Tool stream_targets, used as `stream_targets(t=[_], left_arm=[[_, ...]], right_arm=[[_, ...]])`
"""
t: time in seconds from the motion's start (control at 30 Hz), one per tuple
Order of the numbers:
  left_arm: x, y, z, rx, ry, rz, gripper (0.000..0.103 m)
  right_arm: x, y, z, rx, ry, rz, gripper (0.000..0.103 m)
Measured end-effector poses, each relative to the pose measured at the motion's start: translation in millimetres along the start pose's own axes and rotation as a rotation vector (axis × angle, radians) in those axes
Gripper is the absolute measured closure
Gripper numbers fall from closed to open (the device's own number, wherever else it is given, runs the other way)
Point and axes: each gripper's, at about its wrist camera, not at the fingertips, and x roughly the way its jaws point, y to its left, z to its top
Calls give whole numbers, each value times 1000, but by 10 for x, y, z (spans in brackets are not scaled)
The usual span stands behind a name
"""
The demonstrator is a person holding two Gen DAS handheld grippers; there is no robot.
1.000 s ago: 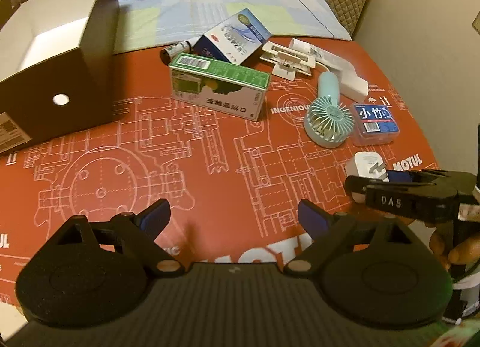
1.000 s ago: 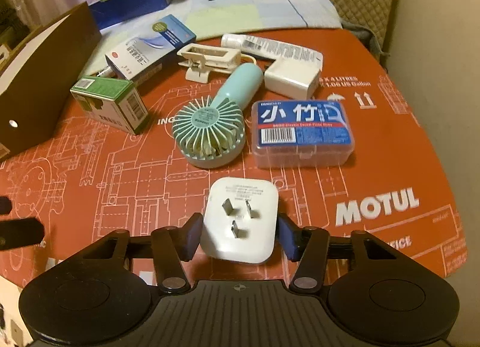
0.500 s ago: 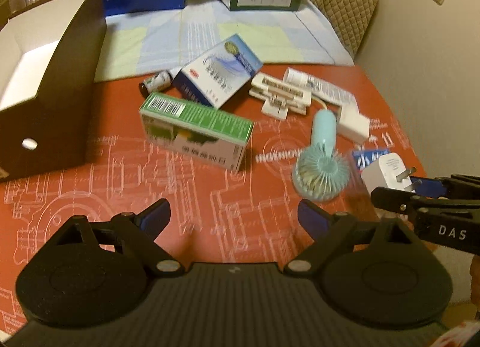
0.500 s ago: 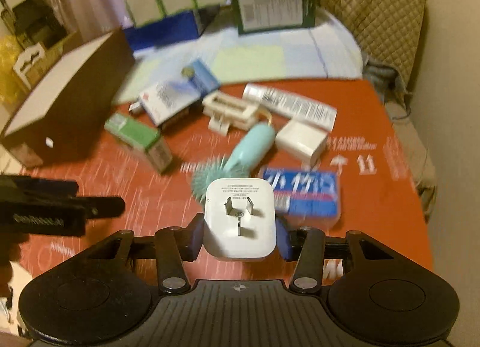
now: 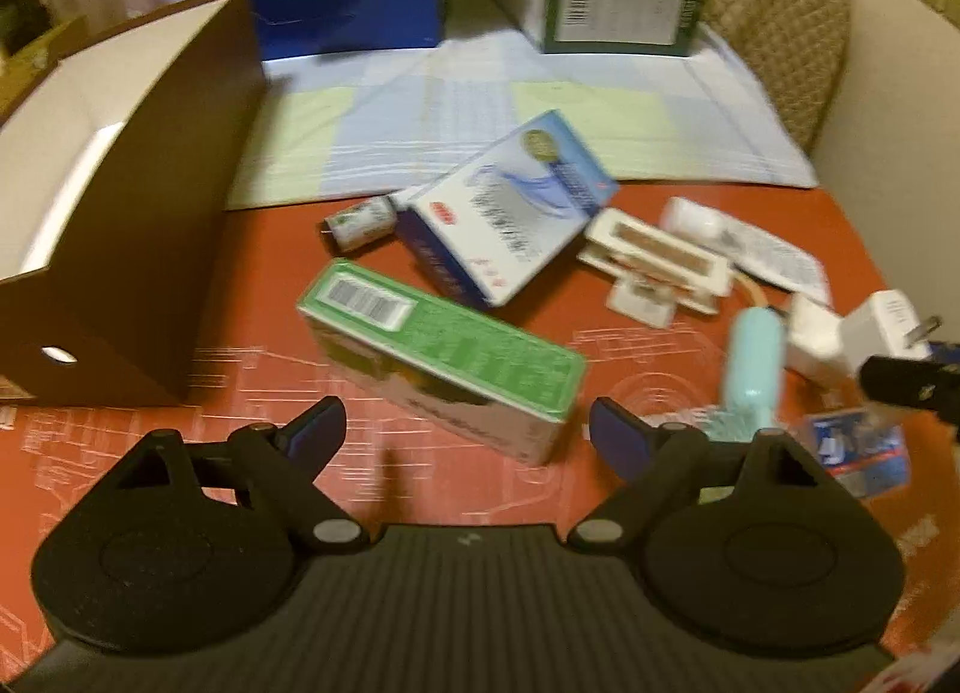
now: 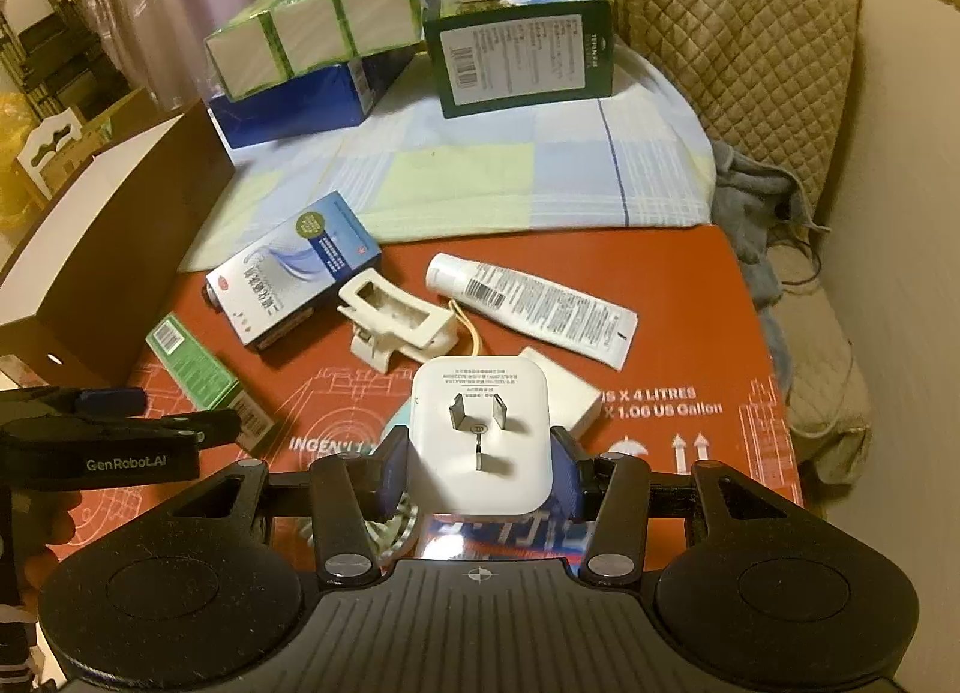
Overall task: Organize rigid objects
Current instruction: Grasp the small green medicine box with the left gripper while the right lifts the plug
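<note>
Right gripper: the right gripper (image 6: 479,468) pinches the white plug adapter (image 6: 480,432) by its two side faces, prongs facing away from the camera; it looks lifted off the table (image 6: 690,297).
Left gripper: the left gripper (image 5: 467,434) is spread wide and holds nothing, hovering just near of the green box (image 5: 444,357).
Where things lie: the brown storage box (image 5: 150,249) stands open at the far left; the blue-and-white box (image 6: 294,267), white clip (image 6: 399,321) and tube (image 6: 528,303) lie across the middle of the table.
Slip risk: the adapter's sides look smooth and glossy, and the pads seem to catch only its lower half, so a quick swing towards the box could let it twist or drop onto the items below.
Collision risk: both grippers sit close together; carrying the adapter leftward crosses the left gripper's space, and a low path could clip the green box.
Hidden: the mint fan (image 5: 750,351) and the blue clear case (image 5: 858,447) are mostly covered by the adapter in the right wrist view.
Hard to make out: the left wrist view is motion-blurred; the storage box's floor is cut off, so its contents cannot be told.
</note>
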Motion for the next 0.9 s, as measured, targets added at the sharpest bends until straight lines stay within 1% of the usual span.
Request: stream_targets(t=[0.1,0.23,0.3,0.33,0.4,0.53,0.57,0.67,0.8,0.87,0.9], left_arm=[[1,128,-41,-44,12,29,17],[-47,391,-164,-112,29,112,20],[-80,535,-219,-147,46,136,21],[-104,582,-241,-156,54,136,23],[-163,616,-228,-158,60,107,23],[-264,533,-13,-179,27,-8,22],[-245,492,63,-185,18,-22,22],[-145,425,242,-185,18,-20,22],[170,345,372,-134,71,24,24],[256,343,341,-111,97,54,37],[271,372,321,-110,109,47,49]], right_arm=[[104,-44,53,-12,15,13,58],[237,-100,123,-24,33,28,58],[290,-132,159,-27,38,35,58],[308,-144,175,-29,39,37,58],[345,-172,210,-32,39,40,58],[382,-226,275,-31,38,42,58],[386,-237,289,-32,36,42,58],[393,-282,324,-28,30,42,58],[387,-334,330,-19,29,43,58],[383,-355,321,-17,29,43,58],[381,-367,313,-14,29,41,58]])
